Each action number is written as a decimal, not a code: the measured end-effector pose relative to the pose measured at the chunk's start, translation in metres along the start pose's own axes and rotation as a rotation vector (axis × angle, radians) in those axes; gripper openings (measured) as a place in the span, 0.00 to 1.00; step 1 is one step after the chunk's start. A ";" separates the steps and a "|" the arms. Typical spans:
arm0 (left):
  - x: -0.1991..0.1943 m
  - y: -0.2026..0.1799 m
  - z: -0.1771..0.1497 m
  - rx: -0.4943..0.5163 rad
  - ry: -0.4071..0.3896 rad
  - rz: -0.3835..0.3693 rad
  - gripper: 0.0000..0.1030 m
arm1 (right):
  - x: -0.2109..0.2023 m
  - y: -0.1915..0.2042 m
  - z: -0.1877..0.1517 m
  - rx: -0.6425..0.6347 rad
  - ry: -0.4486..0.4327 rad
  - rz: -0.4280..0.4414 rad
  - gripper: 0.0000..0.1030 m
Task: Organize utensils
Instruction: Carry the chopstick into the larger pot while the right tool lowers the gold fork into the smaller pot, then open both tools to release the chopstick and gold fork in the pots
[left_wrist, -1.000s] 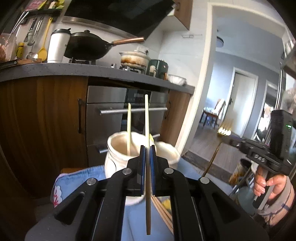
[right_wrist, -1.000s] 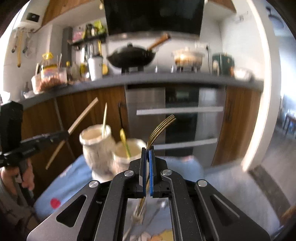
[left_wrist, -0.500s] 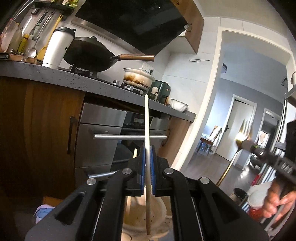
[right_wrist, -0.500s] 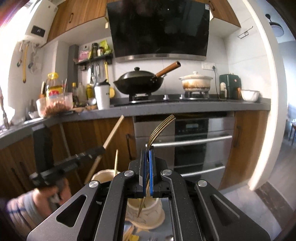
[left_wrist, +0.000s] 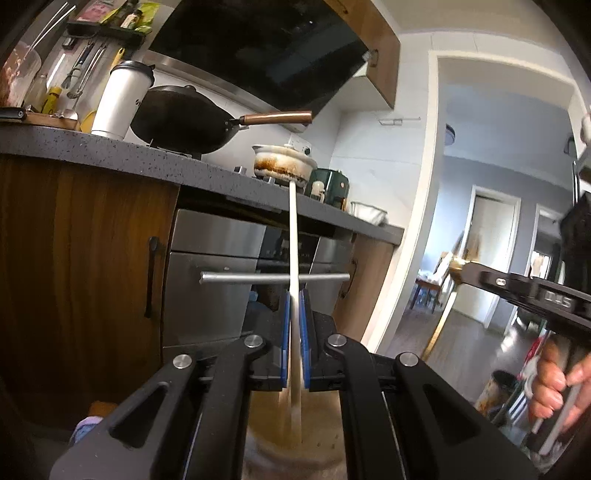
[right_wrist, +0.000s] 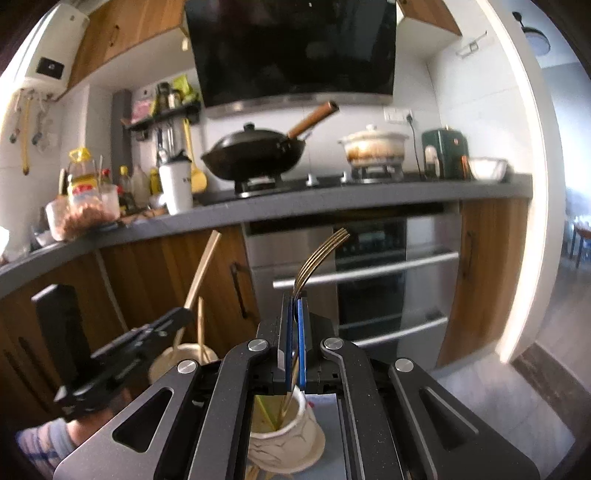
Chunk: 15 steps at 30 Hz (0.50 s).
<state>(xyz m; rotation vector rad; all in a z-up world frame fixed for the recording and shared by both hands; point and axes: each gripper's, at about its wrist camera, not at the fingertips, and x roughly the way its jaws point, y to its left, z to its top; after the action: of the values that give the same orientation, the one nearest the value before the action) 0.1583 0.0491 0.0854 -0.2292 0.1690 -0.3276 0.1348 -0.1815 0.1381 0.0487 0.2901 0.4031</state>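
Left gripper (left_wrist: 294, 334): blue pads clamped on a pale chopstick (left_wrist: 293, 236), held upright. The stick's lower end reaches down into the mouth of a cream ceramic holder (left_wrist: 295, 448) directly beneath the jaws; this part is blurred, so contact with the bottom cannot be confirmed.

Right gripper (right_wrist: 294, 341): pads pressed together on the handle of a gold fork (right_wrist: 317, 254), tines up and curving to the right. The handle's lower end sits inside a second cream holder (right_wrist: 286, 441), which stands on a pale blue cloth (right_wrist: 330, 417) and already contains a yellow-green utensil (right_wrist: 264, 411).

From the right wrist view, the left gripper appears at the left, its chopstick tilted, above the first holder, in which another wooden stick (right_wrist: 201, 328) stands.

Behind: wood-fronted cabinets (right_wrist: 155, 273) and a steel oven (right_wrist: 369, 266) under a dark countertop (right_wrist: 332, 199). On it stand a white tumbler (right_wrist: 177, 188), a black wok (right_wrist: 255, 155) with a wooden handle, and a white casserole (right_wrist: 373, 146) on the hob. A black range hood (right_wrist: 295, 51) hangs above.
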 end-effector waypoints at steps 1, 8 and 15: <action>-0.002 0.000 -0.002 0.005 0.005 0.005 0.05 | 0.003 0.000 -0.003 -0.002 0.010 0.001 0.03; -0.023 0.012 -0.011 -0.006 0.048 0.055 0.05 | 0.024 -0.002 -0.029 0.014 0.097 0.010 0.03; -0.024 0.020 -0.013 -0.015 0.125 0.130 0.12 | 0.032 -0.012 -0.031 0.072 0.116 0.002 0.03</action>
<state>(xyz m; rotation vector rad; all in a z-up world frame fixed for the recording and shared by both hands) 0.1396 0.0730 0.0710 -0.2115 0.3086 -0.2112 0.1587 -0.1805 0.0989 0.0963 0.4186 0.3985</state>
